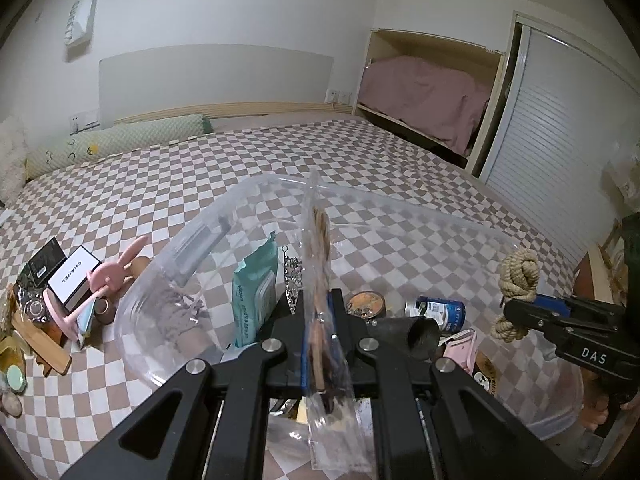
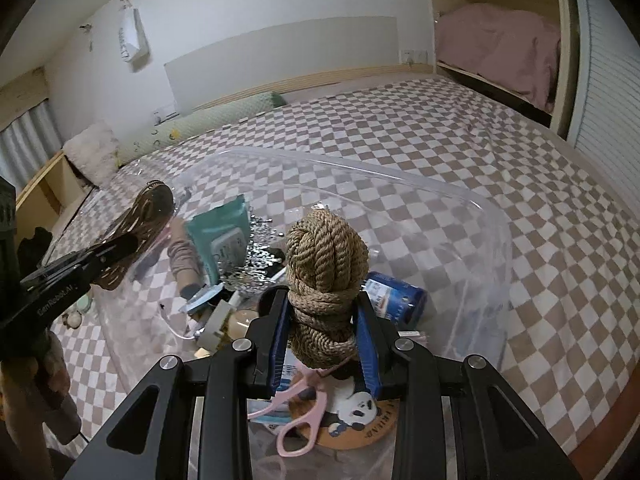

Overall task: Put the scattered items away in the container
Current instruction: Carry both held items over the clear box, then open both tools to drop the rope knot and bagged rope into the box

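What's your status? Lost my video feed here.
Left gripper shut on clear packet. Right gripper shut on rope bundle. Both over clear bin, already part full. Nothing in the way.

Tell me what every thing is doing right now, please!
left gripper: shut on the clear packet.
clear packet: held upright above the bin.
right gripper: shut on the rope bundle.
rope bundle: coiled and knotted, held over the bin.
clear bin: open, no lid, partly filled.
wipes pack: standing in the bin, flap closed.
blue can: lying on its side in the bin.
pink scissors: closed, in the bin.
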Motion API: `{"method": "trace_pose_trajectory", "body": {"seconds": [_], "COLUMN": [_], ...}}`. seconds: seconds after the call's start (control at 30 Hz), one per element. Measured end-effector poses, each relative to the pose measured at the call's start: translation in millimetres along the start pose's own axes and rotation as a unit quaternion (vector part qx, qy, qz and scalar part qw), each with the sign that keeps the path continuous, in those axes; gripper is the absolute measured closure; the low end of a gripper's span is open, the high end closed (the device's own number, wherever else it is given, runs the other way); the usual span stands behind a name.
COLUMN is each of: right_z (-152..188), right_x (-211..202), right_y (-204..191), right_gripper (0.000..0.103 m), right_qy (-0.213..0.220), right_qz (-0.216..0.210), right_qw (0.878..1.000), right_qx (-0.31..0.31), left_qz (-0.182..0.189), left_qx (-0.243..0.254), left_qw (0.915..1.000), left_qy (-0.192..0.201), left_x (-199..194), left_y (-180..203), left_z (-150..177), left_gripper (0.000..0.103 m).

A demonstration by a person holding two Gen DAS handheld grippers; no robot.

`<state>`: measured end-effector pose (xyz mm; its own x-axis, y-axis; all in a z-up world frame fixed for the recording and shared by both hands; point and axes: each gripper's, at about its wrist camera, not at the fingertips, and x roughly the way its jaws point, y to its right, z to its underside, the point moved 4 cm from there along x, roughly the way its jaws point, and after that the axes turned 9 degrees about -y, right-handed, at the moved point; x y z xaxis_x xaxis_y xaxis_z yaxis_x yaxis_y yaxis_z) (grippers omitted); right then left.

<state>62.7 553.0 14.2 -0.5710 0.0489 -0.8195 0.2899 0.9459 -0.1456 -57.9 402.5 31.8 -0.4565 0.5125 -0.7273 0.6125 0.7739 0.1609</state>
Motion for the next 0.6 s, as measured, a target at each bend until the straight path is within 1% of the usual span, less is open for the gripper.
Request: {"method": "trace_pose_trajectory", "body": {"seconds": [0.2, 0.37, 0.6], "right_z": [3, 6, 5], "right_x": [2, 5, 8], "right_y": [10, 18, 22], "right_gripper": [0.071, 0.071, 0.071], "right_qy": [-0.007, -0.013, -0.022], "right_qz": [0.01, 0.012, 0.017], "right_qw": [1.0, 1.0, 0.999], "right_qx": [0.007, 0.019, 0.02], "left_qz": [0.0, 0.005, -0.008], "left_qx": [0.011, 0.009, 0.008], "left_qw": [0.9999, 0.9999, 0.9997], "left_qy": [-0.002, -0.009, -0.022], "left_x": [5, 15, 33], "left_y": [8, 10, 8], "left_z": [-9, -15, -16], "left_gripper": [0.095, 0.095, 0.095]}}
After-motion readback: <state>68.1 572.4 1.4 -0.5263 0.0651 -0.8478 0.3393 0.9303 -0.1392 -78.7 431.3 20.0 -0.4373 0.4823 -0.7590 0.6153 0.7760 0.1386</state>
